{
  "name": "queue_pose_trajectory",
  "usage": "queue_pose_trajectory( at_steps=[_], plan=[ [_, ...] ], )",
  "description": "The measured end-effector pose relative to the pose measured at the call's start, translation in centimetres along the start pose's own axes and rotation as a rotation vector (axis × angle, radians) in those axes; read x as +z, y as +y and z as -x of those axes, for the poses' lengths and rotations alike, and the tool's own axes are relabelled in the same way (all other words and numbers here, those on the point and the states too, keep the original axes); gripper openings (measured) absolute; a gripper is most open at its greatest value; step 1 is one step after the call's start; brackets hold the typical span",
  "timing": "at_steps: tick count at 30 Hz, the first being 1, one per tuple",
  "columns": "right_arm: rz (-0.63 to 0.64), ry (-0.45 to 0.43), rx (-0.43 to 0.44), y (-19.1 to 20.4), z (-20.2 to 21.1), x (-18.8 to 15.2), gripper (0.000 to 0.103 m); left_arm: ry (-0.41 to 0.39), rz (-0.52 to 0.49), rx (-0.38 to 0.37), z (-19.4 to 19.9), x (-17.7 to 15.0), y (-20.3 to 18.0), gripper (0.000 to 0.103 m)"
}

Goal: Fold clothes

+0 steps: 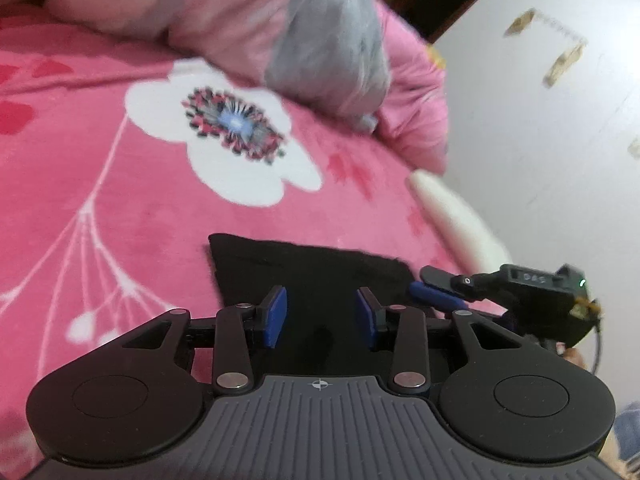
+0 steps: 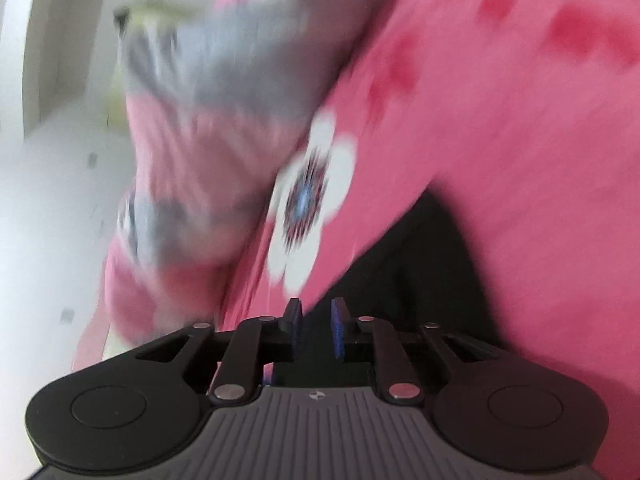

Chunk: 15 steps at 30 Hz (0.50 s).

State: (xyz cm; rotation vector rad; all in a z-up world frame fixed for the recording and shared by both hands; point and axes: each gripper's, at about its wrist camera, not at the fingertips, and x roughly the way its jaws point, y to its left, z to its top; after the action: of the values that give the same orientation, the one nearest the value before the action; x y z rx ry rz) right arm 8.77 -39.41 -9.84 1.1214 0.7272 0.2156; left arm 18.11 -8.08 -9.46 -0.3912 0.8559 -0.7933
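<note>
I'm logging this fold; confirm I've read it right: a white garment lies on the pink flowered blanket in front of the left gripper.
Wrong colour. The garment is black, not white; the left wrist view shows it on the pink flowered blanket in front of the left gripper.

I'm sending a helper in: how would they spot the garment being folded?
Find the pink blanket with the big white flower. Just below that flower lies a flat black cloth. It is the only black fabric there.
</note>
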Motion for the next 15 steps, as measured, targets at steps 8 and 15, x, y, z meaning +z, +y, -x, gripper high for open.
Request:
queue_pose_trajectory(
  at_steps=[8,15],
  plan=[
    [-0.109,-0.237,-0.078,-2.8,4.3,2.5,0.015,-0.152,0.155,0.033,2.4,1.6,2.7,0.038],
    [-0.103,-0.114,0.057,-1.1,8.2,-3.3,0.018,-0.073,0.017,-0.029,6.3,-0.2,-2.1,0.049]
  ],
)
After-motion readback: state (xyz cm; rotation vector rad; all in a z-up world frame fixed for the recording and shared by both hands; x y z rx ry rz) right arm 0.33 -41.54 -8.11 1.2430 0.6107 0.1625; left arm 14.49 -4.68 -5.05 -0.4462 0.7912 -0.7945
